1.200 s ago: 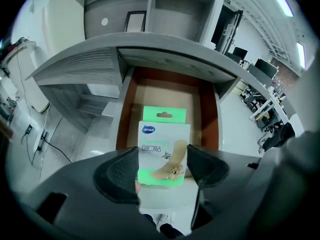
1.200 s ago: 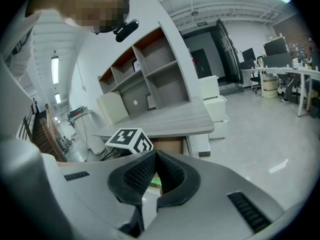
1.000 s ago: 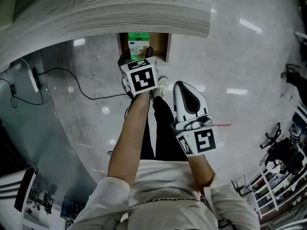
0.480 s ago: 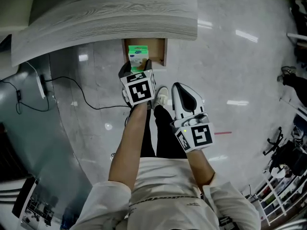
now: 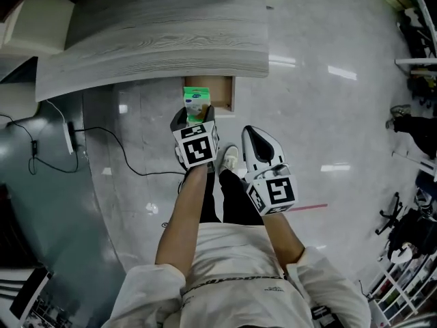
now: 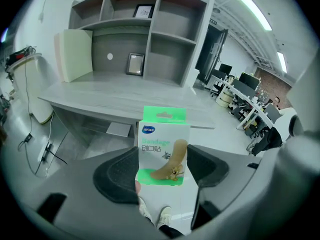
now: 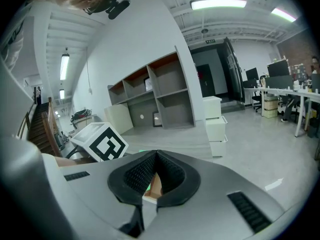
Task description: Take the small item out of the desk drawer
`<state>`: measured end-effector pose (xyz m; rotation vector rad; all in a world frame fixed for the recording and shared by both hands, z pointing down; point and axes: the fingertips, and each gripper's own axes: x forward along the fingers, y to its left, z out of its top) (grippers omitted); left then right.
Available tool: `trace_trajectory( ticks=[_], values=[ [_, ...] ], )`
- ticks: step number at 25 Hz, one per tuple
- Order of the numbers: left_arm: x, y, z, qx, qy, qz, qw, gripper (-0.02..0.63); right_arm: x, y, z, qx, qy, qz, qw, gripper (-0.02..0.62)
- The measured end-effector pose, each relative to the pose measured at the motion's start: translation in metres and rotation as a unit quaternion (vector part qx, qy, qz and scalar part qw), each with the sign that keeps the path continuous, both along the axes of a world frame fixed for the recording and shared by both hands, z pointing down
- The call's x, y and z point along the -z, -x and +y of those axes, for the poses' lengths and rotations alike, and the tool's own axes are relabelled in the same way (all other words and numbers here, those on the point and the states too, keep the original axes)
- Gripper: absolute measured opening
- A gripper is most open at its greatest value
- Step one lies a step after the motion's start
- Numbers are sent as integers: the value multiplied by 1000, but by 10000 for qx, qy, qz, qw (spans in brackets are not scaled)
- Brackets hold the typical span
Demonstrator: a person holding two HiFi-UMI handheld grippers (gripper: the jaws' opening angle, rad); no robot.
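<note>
A small white and green bandage box (image 6: 164, 146) stands upright between the pads of my left gripper (image 6: 162, 169), which is shut on its sides. In the head view the bandage box (image 5: 196, 101) sits at the front of the open wooden desk drawer (image 5: 229, 94), just ahead of the left gripper (image 5: 195, 113). The drawer hangs under the grey desk top (image 5: 157, 43). My right gripper (image 5: 254, 137) hangs to the right and nearer my body, away from the drawer. In its own view the right gripper (image 7: 155, 171) has its pads together with nothing between them.
A black cable (image 5: 102, 142) runs over the glossy floor left of the drawer. A grey shelf unit (image 6: 140, 34) stands on the desk. White drawer boxes (image 7: 215, 119) stand at the desk's right end. My legs and a shoe (image 5: 229, 159) are below the grippers.
The left gripper has drawn back from under the desk edge, bringing the bandage box out toward the drawer's front. The right gripper stays shut and beside it.
</note>
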<state>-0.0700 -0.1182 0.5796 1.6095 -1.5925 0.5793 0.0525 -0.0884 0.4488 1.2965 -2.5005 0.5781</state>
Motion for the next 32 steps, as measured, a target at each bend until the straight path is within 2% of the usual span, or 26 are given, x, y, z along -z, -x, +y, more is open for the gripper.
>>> trace_trajectory(
  ticks=[5, 10, 18, 24, 32],
  values=[
    [39, 4, -12, -105, -280, -47, 9995, 311, 29, 8, -15, 6, -140, 0, 9999, 31],
    [85, -1, -15, -162, -500, 82, 9986, 311, 63, 4, -22, -92, -287, -28, 9995, 31],
    [150, -7, -14, -436, -908, -2, 9949, 311, 108, -4, -24, -194, -377, -61, 9991, 31],
    [203, -12, -15, -616, -1281, 70, 9898, 311, 142, -6, -24, -255, -535, -115, 9982, 31],
    [261, -8, -17, -726, -1792, -33, 9811, 311, 178, -3, -24, -254, -716, -178, 9969, 31]
  ],
)
